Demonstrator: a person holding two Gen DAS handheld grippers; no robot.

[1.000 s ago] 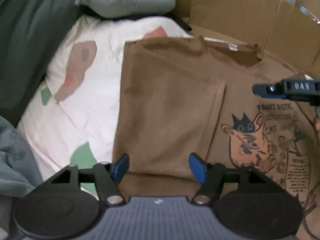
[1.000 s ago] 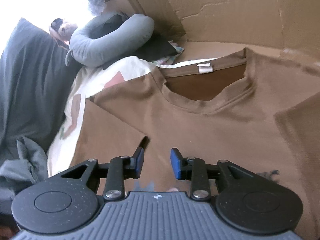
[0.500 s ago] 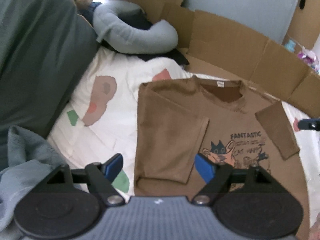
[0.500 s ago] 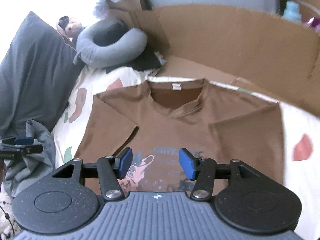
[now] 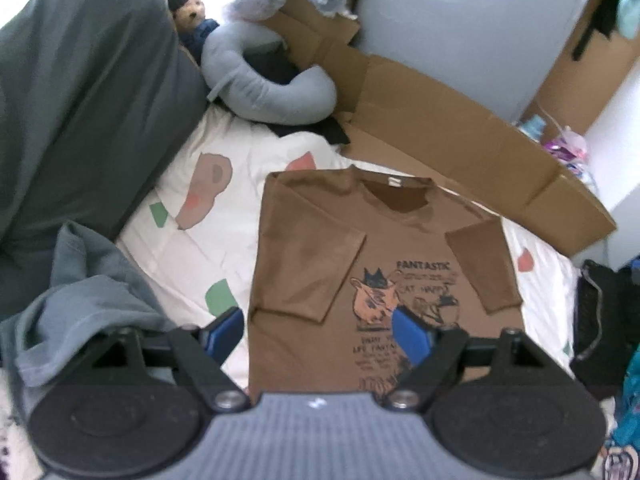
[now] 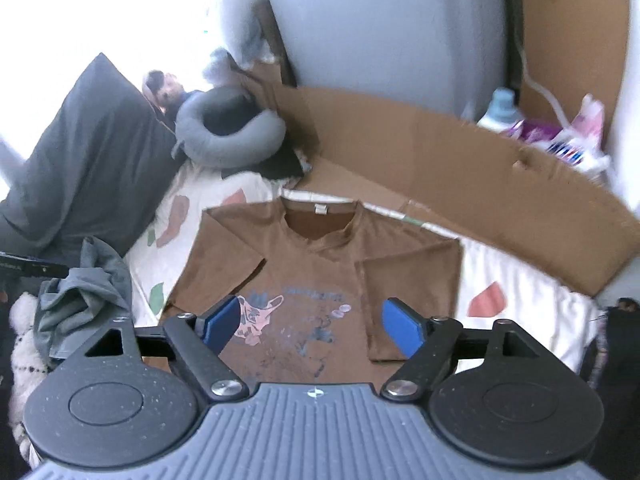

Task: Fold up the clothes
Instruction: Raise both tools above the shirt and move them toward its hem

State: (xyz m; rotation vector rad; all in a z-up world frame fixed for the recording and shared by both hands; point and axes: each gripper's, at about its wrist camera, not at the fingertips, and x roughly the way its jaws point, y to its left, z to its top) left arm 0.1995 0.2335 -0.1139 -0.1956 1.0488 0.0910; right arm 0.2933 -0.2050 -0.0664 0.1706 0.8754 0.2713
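Note:
A brown T-shirt (image 5: 320,248) with a cat print lies flat on the white patterned bedsheet (image 5: 192,232), collar at the far end, both sleeves folded inward over the chest. It also shows in the right wrist view (image 6: 312,268). My left gripper (image 5: 318,334) is open and empty, held high above the shirt's lower hem. My right gripper (image 6: 312,324) is open and empty, also well above the shirt's lower part. Neither gripper touches the cloth.
A grey garment (image 5: 88,292) lies crumpled at the near left. A dark pillow (image 5: 80,100), a grey neck pillow (image 5: 272,96) and a soft toy (image 5: 192,8) sit at the far left. Flattened cardboard (image 5: 440,144) lines the far side. Dark items (image 5: 600,320) lie at the right edge.
Both grippers have risen and pulled back from the shirt, and their jaws have opened wider. The right sleeve now lies folded inward. The shirt looks smaller in both views.

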